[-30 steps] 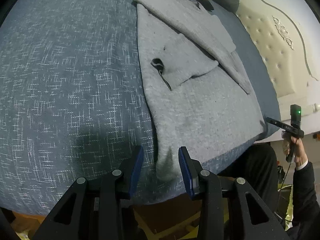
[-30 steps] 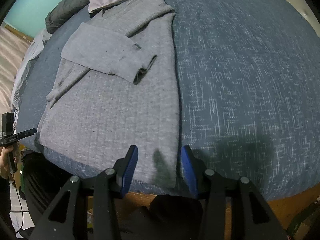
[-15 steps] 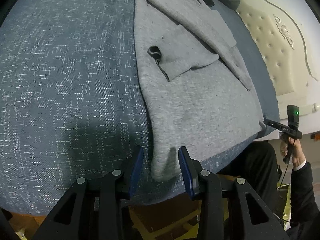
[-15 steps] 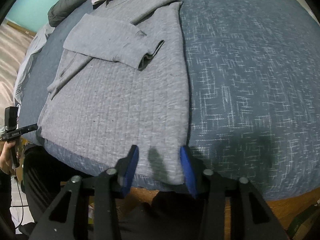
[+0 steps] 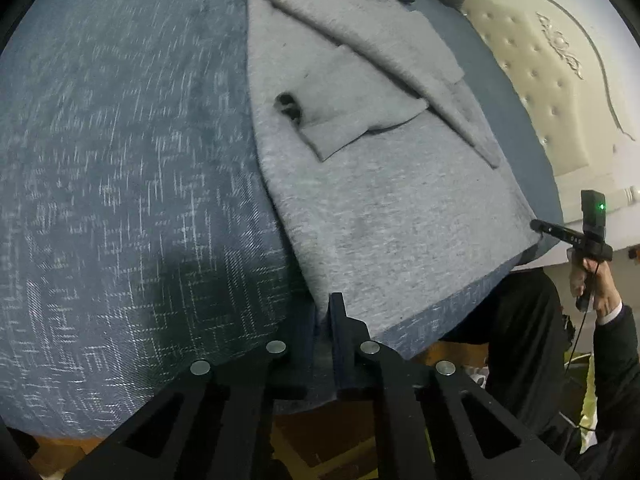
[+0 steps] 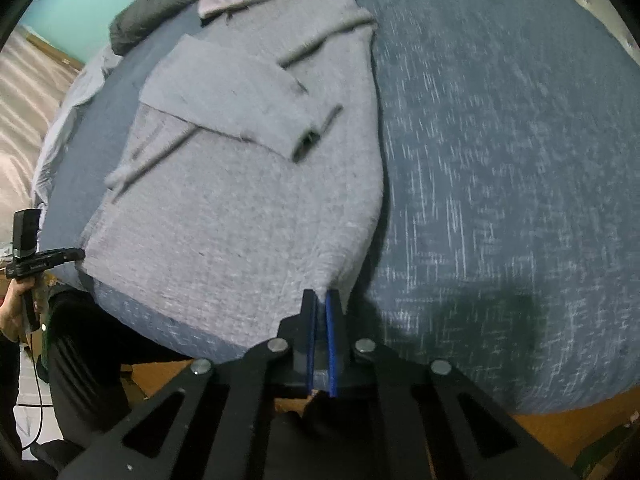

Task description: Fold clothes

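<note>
A grey sweater (image 5: 380,208) lies flat on the blue bed (image 5: 120,160), sleeves folded across its chest, hem toward me. My left gripper (image 5: 322,316) has its jaws closing on the hem corner at six o'clock, cloth pinched between them. My right gripper (image 6: 320,308) has its jaws clenched on the other hem corner. Dark clothes (image 6: 152,20) sit at eleven o'clock.

Bare bedspread (image 5: 120,160) beside sweater (image 5: 400,220)
</note>
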{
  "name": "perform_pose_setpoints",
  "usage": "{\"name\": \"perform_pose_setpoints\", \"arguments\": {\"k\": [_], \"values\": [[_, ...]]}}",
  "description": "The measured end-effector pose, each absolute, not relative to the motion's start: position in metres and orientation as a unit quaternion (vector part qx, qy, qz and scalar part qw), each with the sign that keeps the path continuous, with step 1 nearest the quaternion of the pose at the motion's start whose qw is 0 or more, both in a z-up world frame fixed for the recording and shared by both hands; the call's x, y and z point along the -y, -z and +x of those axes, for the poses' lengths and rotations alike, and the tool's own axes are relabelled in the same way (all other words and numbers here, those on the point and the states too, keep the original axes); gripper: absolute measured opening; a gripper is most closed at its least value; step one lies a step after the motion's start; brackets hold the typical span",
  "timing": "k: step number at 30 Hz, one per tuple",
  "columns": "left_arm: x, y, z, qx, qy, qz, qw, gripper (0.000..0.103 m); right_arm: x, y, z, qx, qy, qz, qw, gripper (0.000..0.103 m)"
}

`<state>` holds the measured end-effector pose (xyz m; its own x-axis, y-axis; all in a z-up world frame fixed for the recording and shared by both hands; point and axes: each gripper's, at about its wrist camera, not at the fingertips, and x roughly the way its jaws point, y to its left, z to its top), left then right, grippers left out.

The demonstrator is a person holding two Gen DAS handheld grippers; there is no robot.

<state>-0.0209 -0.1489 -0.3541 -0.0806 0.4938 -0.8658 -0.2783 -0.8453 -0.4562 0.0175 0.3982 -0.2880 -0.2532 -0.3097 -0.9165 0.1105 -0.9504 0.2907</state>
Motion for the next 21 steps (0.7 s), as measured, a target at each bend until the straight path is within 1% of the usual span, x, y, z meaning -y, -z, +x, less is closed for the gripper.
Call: {"name": "perform_pose_setpoints", "arguments": {"k": [11, 21], "values": [[0.155, 0.296, -0.029, 0.096, -0.761, -0.574, 0.286, 0.006, -0.414, 0.24, 0.001, 0.118, 0.824, 0.534, 0.146, 0.004], [0.158, 0.252, -0.072, 0.107, -0.781, -0.54, 0.293, 0.006, -0.418, 0.203, -0.04, 0.125, 0.843, 0.5, 0.155, 0.004]]}}
